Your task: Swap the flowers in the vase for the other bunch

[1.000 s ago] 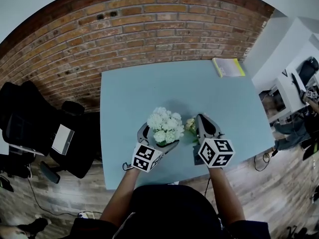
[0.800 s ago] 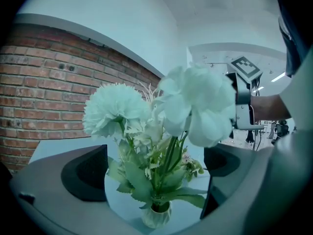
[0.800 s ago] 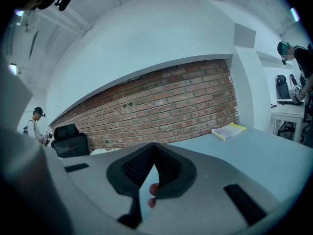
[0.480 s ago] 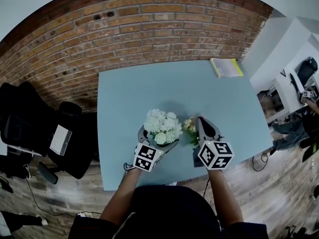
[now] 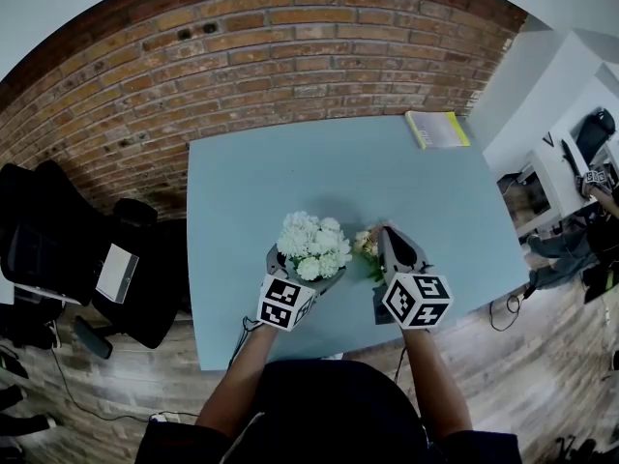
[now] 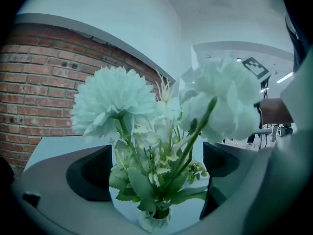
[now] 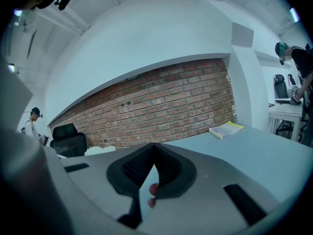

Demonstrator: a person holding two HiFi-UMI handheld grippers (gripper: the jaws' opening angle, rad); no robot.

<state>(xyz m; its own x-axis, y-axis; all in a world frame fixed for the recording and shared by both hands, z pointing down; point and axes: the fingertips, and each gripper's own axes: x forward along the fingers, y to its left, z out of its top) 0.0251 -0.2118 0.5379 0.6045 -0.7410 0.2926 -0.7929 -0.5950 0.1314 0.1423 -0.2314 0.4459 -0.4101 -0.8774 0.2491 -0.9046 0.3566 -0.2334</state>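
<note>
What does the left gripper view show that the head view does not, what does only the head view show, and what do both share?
Only the left gripper view: the small white vase and the green stems rising from it, standing between the jaws of the left gripper, which are apart. Only the head view: the yellow book at the table's far corner and the black chairs beside the table. Both: the white flowers, the brick wall and the blue table.

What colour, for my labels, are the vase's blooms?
The round fluffy blooms are white; head view shows best.
</note>
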